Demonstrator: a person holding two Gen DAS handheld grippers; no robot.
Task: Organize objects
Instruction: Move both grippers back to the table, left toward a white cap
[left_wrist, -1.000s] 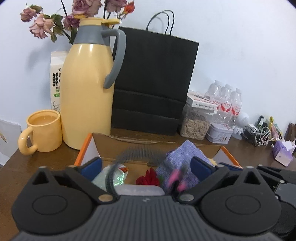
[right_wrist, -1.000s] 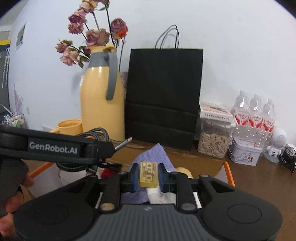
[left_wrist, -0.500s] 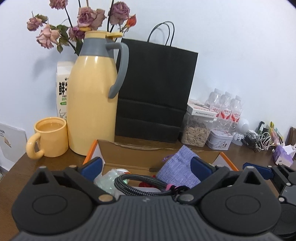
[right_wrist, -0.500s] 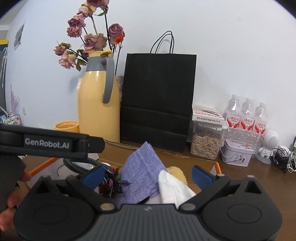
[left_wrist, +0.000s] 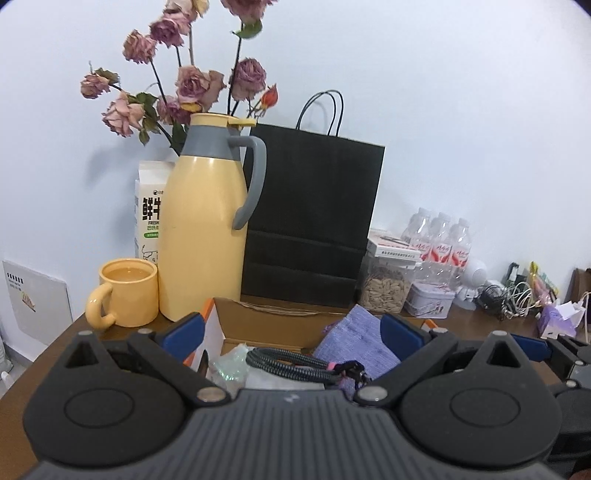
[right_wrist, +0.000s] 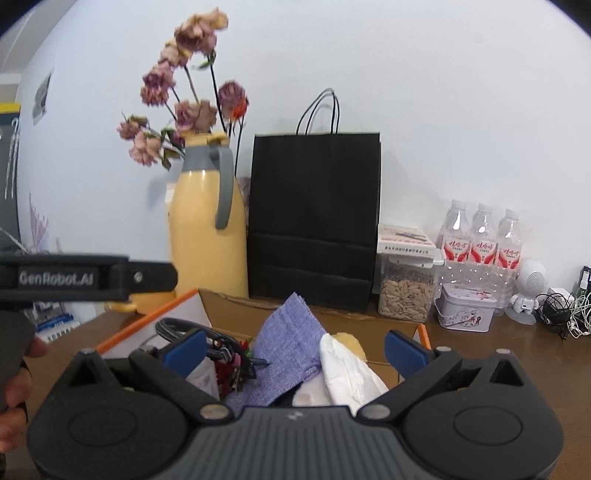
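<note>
An open cardboard box (left_wrist: 258, 326) with an orange rim (right_wrist: 147, 317) sits on the brown table just ahead of both grippers. Inside lie a purple woven pouch (left_wrist: 354, 343) (right_wrist: 291, 332), a coiled black braided cable (left_wrist: 288, 360) (right_wrist: 177, 326), a white cloth (right_wrist: 347, 365), a small red flower piece (right_wrist: 232, 373) and a crinkled clear wrapper (left_wrist: 229, 365). My left gripper (left_wrist: 291, 330) is open above the box's near side and holds nothing. My right gripper (right_wrist: 295, 349) is also wide open, with nothing between its blue pads (right_wrist: 404, 350).
Behind the box stand a yellow thermos jug (left_wrist: 203, 236), a yellow mug (left_wrist: 127, 291), a milk carton (left_wrist: 149, 214), dried roses (left_wrist: 192, 85) and a black paper bag (left_wrist: 310, 225). At the right are a seed jar (right_wrist: 404, 291), a tin (right_wrist: 465, 308), water bottles (right_wrist: 480, 247) and tangled cables (right_wrist: 557, 312). A hand (right_wrist: 14, 387) holds the black casing (right_wrist: 74, 277) at left.
The right jaws were shut on a small gold block; they have opened wide and the block is out of sight. The cable settled in the box. Both grippers drew back and rose.
</note>
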